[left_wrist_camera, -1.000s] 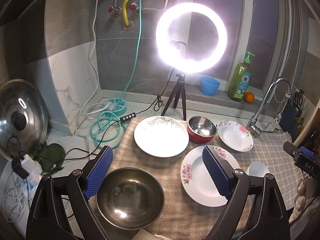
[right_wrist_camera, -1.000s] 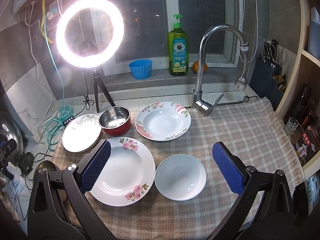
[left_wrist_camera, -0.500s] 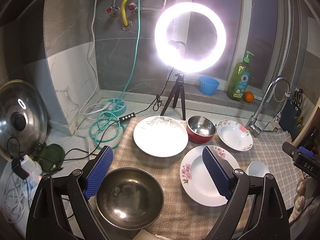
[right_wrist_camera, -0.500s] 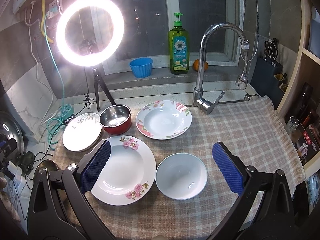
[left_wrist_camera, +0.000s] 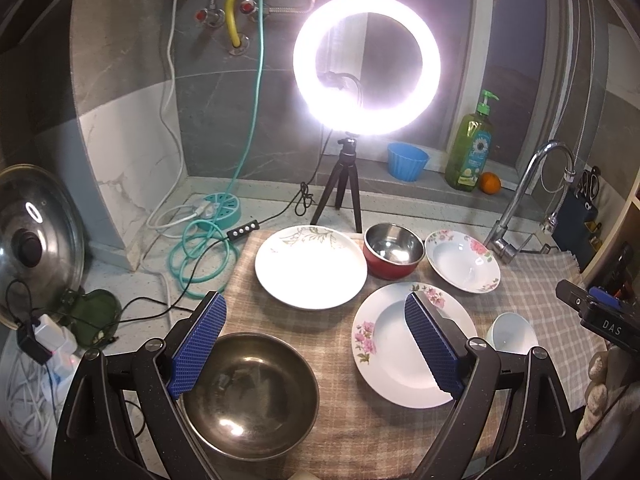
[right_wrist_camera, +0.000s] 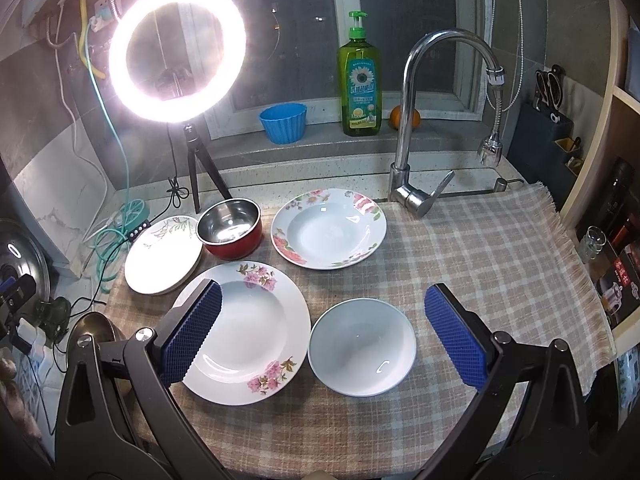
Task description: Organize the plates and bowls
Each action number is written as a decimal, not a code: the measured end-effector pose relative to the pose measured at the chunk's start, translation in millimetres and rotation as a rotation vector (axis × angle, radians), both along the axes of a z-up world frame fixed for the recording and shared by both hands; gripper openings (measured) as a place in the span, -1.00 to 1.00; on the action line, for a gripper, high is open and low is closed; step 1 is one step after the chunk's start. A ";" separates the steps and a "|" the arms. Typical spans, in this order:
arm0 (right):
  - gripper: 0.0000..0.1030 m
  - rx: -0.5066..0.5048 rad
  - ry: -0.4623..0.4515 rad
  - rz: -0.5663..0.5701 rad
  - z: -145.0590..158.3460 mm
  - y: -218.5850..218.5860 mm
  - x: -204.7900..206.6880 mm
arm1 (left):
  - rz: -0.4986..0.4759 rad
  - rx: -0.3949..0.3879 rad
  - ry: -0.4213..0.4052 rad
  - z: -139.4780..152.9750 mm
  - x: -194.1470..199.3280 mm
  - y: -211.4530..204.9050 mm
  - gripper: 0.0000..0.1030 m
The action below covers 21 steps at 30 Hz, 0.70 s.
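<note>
We see six dishes laid out on a checked cloth (right_wrist_camera: 480, 248) that covers the worktop. Along the back edge, from the left, sit a white plate with a leaf print (left_wrist_camera: 310, 266), a red bowl with a steel inside (left_wrist_camera: 394, 250) touching that plate's rim, and a deep plate with red flowers (right_wrist_camera: 329, 233) just in front of the tap (right_wrist_camera: 412, 128). Nearer to us lie a large plate with pink flowers (right_wrist_camera: 252, 332) and, just to its right, a small white bowl (right_wrist_camera: 362, 346); their rims nearly touch. At the front left corner of the cloth sits a big steel bowl (left_wrist_camera: 250, 396).

Our left claw (left_wrist_camera: 316, 346) hangs spread wide above the gap between the steel bowl and the pink-flowered plate, pinching nothing. Our right claw (right_wrist_camera: 324, 334) is likewise spread wide and empty, with the left pad (right_wrist_camera: 192, 334) over the pink-flowered plate and the small white bowl showing between the two pads.

Behind the cloth a lit ring lamp (right_wrist_camera: 178, 52) stands on a small tripod. On the window ledge are a blue cup (right_wrist_camera: 283, 122), a green soap bottle (right_wrist_camera: 359, 80) and an orange (left_wrist_camera: 490, 183). A pot lid (left_wrist_camera: 36, 240) leans at the far left.
</note>
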State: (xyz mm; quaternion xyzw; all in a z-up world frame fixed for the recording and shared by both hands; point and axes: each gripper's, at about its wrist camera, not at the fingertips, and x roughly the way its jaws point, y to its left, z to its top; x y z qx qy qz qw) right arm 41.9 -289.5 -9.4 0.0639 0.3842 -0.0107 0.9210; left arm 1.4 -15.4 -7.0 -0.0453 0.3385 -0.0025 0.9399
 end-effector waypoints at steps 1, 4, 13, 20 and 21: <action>1.00 -0.001 0.002 0.005 -1.1 -0.4 1.3 | -0.004 0.000 0.003 -1.1 0.7 -0.2 0.77; 1.00 0.010 0.011 0.030 -4.5 -3.6 5.7 | -0.020 -0.006 0.027 -6.0 5.5 -0.7 0.77; 0.87 0.058 0.063 0.153 -17.5 -9.2 29.4 | -0.054 -0.059 0.113 -23.5 19.2 -4.1 0.55; 0.52 0.144 0.159 0.251 -39.0 -10.9 56.7 | -0.092 -0.124 0.193 -40.4 28.5 -9.8 -0.05; 0.48 0.162 0.179 0.266 -43.3 -11.5 61.1 | -0.097 -0.128 0.202 -42.1 29.5 -11.9 -0.09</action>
